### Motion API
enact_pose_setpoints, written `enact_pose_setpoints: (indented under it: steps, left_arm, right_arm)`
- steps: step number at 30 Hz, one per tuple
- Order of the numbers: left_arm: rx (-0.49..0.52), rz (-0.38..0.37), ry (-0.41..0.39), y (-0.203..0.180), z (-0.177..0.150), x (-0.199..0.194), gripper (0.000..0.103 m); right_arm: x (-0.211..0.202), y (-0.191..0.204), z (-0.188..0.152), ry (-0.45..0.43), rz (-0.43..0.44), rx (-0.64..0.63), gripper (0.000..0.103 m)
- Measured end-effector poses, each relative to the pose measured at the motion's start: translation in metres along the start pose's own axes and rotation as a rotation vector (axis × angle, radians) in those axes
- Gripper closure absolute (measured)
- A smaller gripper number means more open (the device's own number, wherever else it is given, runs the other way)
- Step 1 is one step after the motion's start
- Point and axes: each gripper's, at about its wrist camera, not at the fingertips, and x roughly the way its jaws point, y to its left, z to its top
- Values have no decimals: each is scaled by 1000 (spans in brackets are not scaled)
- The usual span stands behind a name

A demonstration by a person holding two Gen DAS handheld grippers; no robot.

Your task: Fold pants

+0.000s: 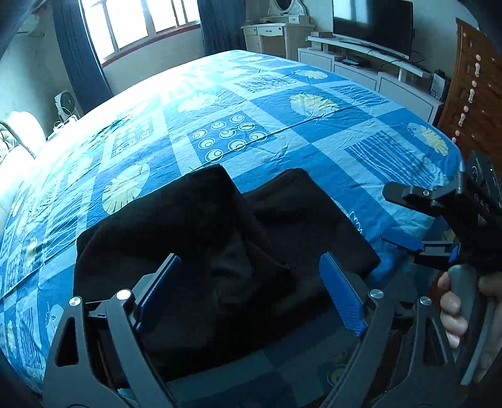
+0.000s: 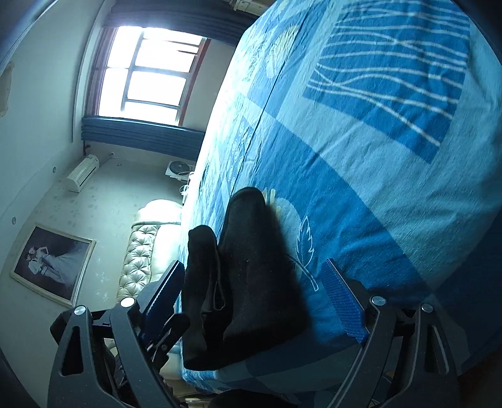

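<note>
Lying on one big bed with a blue patchwork sheet (image 1: 282, 103) is one pair of black soft cloth pants (image 1: 200, 226), folded into a thick bundle near the closest edge of the bed. There are two grippers, each made of black metal with two blue ribbed pads. The left gripper (image 1: 251, 292) has its two fingers (image 1: 343, 295) wide apart, and nothing is pinched between them; the pants sit below and past the gap, and no pad presses on the cloth. The right gripper (image 2: 252, 298) also has its fingers spread wide and holds nothing; the pants show in the space between its pads, but I cannot tell if a pad brushes them. The left wrist view shows things the other view does not: the right gripper seen from the side at the right edge of the picture, one hand (image 1: 453, 309) wrapped around its grey handle, one dark flat television (image 1: 373, 25) on a white cabinet, one pale dressing table and a brown wooden chest of drawers. The right wrist view is tipped sideways and shows other things: one framed picture (image 2: 51, 265) on the wall, one white air conditioner (image 2: 83, 172) and a padded cream headboard (image 2: 141, 254). Both views show one bright window (image 1: 138, 22) with dark blue curtains.
</note>
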Motion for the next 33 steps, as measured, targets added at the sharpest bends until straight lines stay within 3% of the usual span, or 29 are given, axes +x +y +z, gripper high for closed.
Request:
enact_pose_setpoints:
  steps: [2,5,11,15,17,18,21,22,24,33]
  left_arm:
    - [-68,-52,-20,25,-9,-20,10]
    - [-180,-83,-24,72,-28,-37,10]
    - [-348,72,9,159,-78,-46,10]
    - [-439,105,64,203,-112,-50,10]
    - [-473,107,83,219,-127,-52,10]
    - [-491,106,89,226,-133,-52,10]
    - [-548,80,107,239,-146,-49,10]
    - [-565,67,113,243,-149,-48,10]
    - [-590,50,120,246,-154,-47,10]
    - [-581,-4,74,235,-144,-55,10]
  right_arm:
    - [-7,29,4,-4,31,-83,16]
    - [10,70,0,91,54,-209,16]
    - [95,85,-27,360,-70,-316,16]
    - [123,84,-38,401,-113,-341,16]
    - [135,89,-45,453,-79,-335,24]
    - [142,92,-50,472,-102,-345,32]
    - [156,93,-57,478,-199,-376,58]
    - [158,94,-57,476,-219,-381,74]
    - [155,99,-58,462,-244,-401,87]
    - [92,143,-40,308,-237,-534,90]
